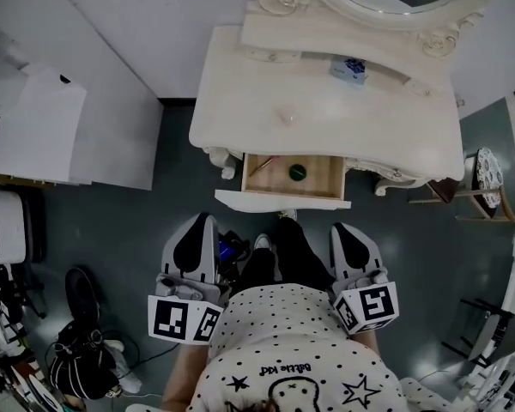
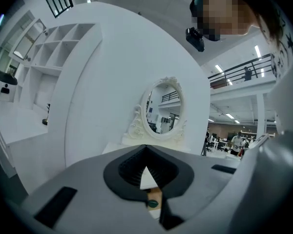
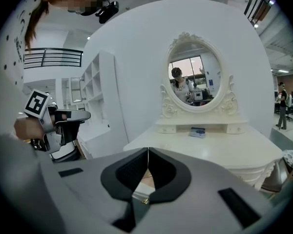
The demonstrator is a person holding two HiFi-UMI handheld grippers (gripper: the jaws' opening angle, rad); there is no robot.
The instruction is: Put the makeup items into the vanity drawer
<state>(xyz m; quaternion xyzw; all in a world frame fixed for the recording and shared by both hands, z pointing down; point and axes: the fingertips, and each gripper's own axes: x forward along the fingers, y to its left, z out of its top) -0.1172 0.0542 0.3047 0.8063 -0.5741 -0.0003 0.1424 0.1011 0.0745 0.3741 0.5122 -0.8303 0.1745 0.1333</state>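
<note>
The white vanity stands ahead with its wooden drawer pulled open. A round dark green makeup item lies inside the drawer and also shows through the jaw gap in the left gripper view as a green item. A small blue box rests on the shelf under the mirror; the right gripper view shows the same blue box. My left gripper and right gripper are held back near my body, short of the drawer. Both are shut and hold nothing.
An oval mirror tops the vanity. White cabinets stand at the left, and dark bags lie on the floor by them. A small stool stands to the right of the vanity. My legs reach toward the drawer front.
</note>
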